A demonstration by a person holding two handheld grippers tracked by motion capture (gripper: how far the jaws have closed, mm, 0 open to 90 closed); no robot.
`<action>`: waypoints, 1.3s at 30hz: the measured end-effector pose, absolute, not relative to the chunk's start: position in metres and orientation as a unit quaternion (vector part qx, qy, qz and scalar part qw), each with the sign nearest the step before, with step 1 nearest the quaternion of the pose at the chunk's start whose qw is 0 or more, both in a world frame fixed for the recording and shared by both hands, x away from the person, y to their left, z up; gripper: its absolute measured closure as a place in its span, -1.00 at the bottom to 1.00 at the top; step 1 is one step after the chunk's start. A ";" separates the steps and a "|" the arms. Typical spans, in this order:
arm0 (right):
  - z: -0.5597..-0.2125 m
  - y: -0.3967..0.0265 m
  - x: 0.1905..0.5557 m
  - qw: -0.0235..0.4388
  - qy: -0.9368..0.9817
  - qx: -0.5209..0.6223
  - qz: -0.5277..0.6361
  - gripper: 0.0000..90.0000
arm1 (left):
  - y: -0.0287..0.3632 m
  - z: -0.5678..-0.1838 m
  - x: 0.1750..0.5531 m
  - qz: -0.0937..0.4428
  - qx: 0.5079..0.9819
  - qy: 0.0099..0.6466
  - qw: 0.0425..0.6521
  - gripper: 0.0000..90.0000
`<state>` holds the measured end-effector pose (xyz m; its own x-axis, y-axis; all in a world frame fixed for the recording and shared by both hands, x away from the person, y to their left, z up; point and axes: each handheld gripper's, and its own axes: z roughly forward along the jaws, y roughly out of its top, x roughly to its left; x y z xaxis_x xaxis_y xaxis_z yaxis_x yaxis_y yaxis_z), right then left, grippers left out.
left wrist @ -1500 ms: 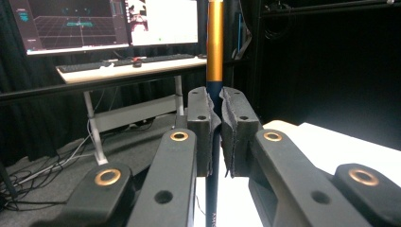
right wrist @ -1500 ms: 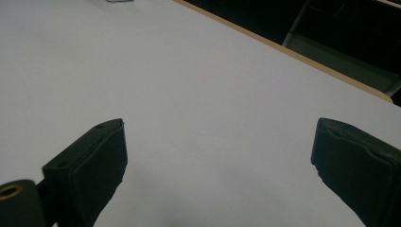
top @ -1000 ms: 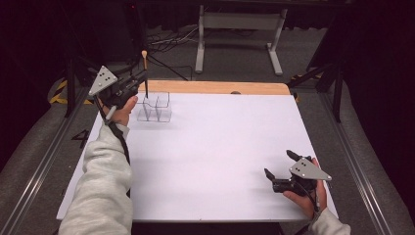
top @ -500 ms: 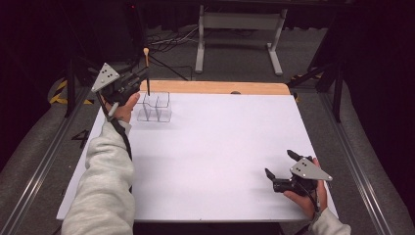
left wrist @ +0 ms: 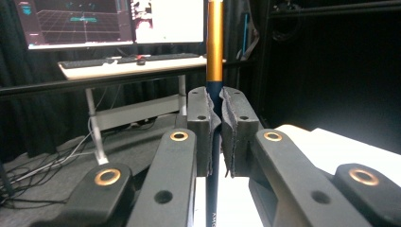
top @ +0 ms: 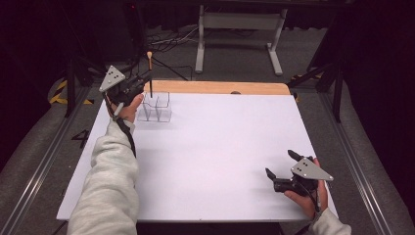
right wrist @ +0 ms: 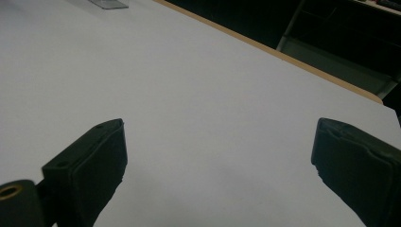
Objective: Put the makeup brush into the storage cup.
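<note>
Presently the left gripper (top: 142,84) stands over the clear compartment organizer (top: 155,106) near the far left corner of the table (top: 220,147), its jaws clamped on a slim pen (top: 149,73) held upright. The pen's lower end sits at or just inside the rear left cell of the organizer; whether it touches the bottom cannot be told.

Judgement on the step in hand: this is the lowering of the pen into a cell. To do it well, the shaft should be kept vertical and centred over that 1 cell, clear of the thin dividing walls, and brought down slowly until it bears on the floor of the cell. The grip should be released only then, since the organizer looks light and a sideways push could slide or tip it.

The right gripper (top: 284,172) rests near the front right corner of the table, jaws spread wide and holding nothing.

Comparison of views: the left gripper view confirms the grip, both pads (left wrist: 202,127) pressed against the pen (left wrist: 215,56), and shows a dark lower barrel and an orange upper part. It does not show the organizer. The high view supplies the pen's place over the cells. The right gripper view shows its 2 pads (right wrist: 97,161) well apart over bare table (right wrist: 213,109), with a corner of the organizer (right wrist: 109,4) at the top edge.
</note>
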<state>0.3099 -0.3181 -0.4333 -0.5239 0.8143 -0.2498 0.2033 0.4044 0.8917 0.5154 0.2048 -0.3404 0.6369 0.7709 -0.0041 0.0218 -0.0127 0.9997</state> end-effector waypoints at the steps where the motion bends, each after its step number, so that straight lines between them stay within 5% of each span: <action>1: -0.433 -0.318 0.310 0.355 0.759 0.335 0.431 -0.89 | 0.204 -0.342 0.517 0.294 0.649 0.308 0.630 0.84; 39: -0.435 -0.318 0.309 0.353 0.762 0.335 0.428 -0.89 | 0.207 -0.393 0.538 0.275 0.660 0.351 0.604 0.84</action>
